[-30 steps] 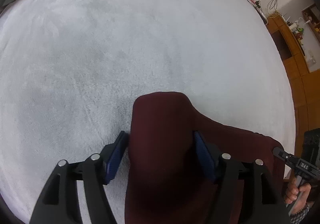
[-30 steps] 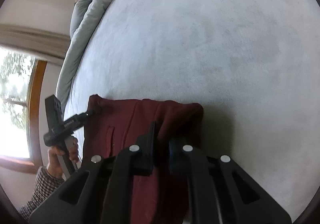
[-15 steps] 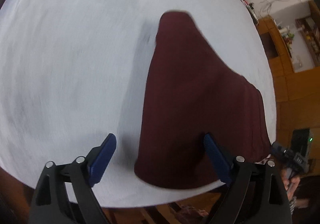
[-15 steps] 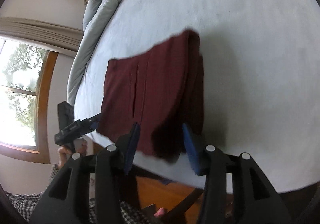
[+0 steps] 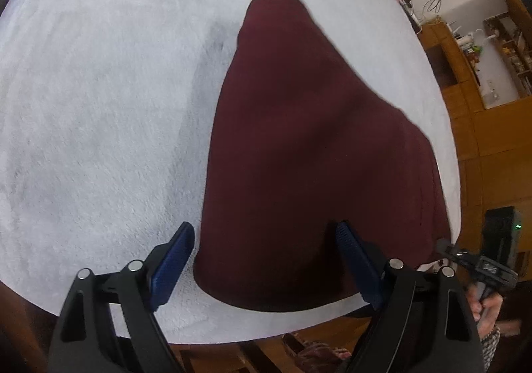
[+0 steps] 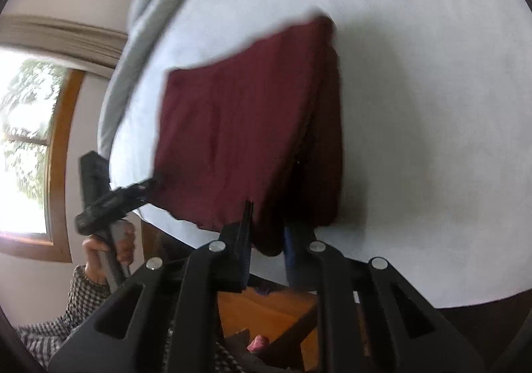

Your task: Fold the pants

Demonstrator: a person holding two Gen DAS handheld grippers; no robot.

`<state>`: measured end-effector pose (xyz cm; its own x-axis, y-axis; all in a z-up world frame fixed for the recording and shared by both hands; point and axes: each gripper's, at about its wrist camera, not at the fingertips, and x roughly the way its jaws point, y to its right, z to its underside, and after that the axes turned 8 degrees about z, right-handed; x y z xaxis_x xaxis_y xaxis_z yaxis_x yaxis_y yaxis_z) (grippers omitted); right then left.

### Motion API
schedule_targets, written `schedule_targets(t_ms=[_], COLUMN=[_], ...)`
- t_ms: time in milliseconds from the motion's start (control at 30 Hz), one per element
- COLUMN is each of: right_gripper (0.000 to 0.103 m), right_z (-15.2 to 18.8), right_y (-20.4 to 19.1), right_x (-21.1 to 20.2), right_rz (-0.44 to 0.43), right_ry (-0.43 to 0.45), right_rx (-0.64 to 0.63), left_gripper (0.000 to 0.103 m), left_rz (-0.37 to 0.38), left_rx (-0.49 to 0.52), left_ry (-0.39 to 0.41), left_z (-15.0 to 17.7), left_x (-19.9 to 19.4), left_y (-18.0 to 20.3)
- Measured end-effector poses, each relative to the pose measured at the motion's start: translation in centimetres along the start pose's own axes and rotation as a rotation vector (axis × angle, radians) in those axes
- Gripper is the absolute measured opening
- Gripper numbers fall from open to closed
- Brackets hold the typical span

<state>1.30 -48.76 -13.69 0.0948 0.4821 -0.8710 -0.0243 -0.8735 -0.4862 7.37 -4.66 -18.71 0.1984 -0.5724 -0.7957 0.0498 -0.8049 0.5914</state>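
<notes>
Dark maroon pants [image 5: 299, 140] lie folded on the white fluffy bed cover [image 5: 99, 107], reaching to its near edge. My left gripper [image 5: 266, 263] hovers over the near end of the pants. Its blue pads [image 5: 176, 260] stand wide and touch no cloth, though the jaws are closing slightly. In the right wrist view, the pants [image 6: 232, 127] show a thick fold along their right side. My right gripper [image 6: 267, 240] is closing, its pads pinching the near end of that fold. The left gripper [image 6: 113, 200] shows at the pants' left near corner.
A grey duvet [image 6: 146, 24] is bunched along the far left of the bed. A window [image 6: 23, 147] is on the left, and wooden cabinets [image 5: 482, 127] stand to the right. Wooden floor [image 6: 266, 310] lies below the bed's near edge. A hand [image 6: 109, 246] with a checked sleeve holds the left gripper.
Both grippers drew back to the bed's near edge. The left let go of the pants and stands wide. The right opened, then shut again on the near end of the fold.
</notes>
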Motion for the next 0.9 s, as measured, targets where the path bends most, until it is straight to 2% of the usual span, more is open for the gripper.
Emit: schedule_targets(t_ms=[167,300,367,400,467,567,667,733,800,833,867,900], right_gripper=[0.016,0.016,0.016,0.016,0.016,0.016,0.015,0.015,0.015,0.016,0.020,0.029], right_z=[0.2,0.0,0.1,0.0,0.1,0.1,0.1,0.4,0.5,0.5,0.5,0.4], right_y=[0.0,-0.1,0.3,0.2,0.6,-0.1,0.1,1.2,1.5,1.2,1.0,0.9], right_x=[-0.5,-0.1,-0.3,-0.4,-1.0,-1.8,-0.1,1.3,1.0,0.6,0.2,-0.3], right_rz=[-0.035,-0.037,-0.049,-0.061,-0.073,-0.059,0.032,0.003,-0.022,-0.020,-0.018,-0.014], right_ry=[0.035,0.032,0.029,0.026,0.034,0.048,-0.005,-0.048,-0.027,-0.012,0.000,0.009], right_rx=[-0.006,0.001,0.014,0.022,0.017,-0.014,-0.021,0.021,0.023,0.001,-0.019,-0.032], left_gripper=[0.088,0.085,0.071,0.068,0.054,0.045,0.044,0.045,0.048,0.053,0.062,0.065], left_rz=[0.103,0.169,0.167,0.159,0.153,0.160,0.122,0.118,0.126,0.121,0.111,0.084], left_rx=[-0.029,-0.079,-0.088,-0.083,-0.069,-0.055,-0.068,-0.084,-0.066,-0.034,-0.025,-0.015], left_ry=[0.009,-0.070,-0.081,-0.079,-0.064,-0.017,-0.031,-0.044,-0.033,-0.024,-0.016,-0.007], left_z=[-0.8,-1.7,-2.2,-2.3,-1.8,-1.4,-0.5,0.0,-0.3,-0.5,-0.4,-0.6], left_x=[-0.8,0.6,1.3,1.3,0.5,-1.1,0.3,1.0,0.8,0.5,0.2,-0.2], left_y=[0.0,-1.6,-1.9,-1.7,-1.4,-1.0,-1.8,-2.6,-1.8,-1.1,-0.8,-0.4])
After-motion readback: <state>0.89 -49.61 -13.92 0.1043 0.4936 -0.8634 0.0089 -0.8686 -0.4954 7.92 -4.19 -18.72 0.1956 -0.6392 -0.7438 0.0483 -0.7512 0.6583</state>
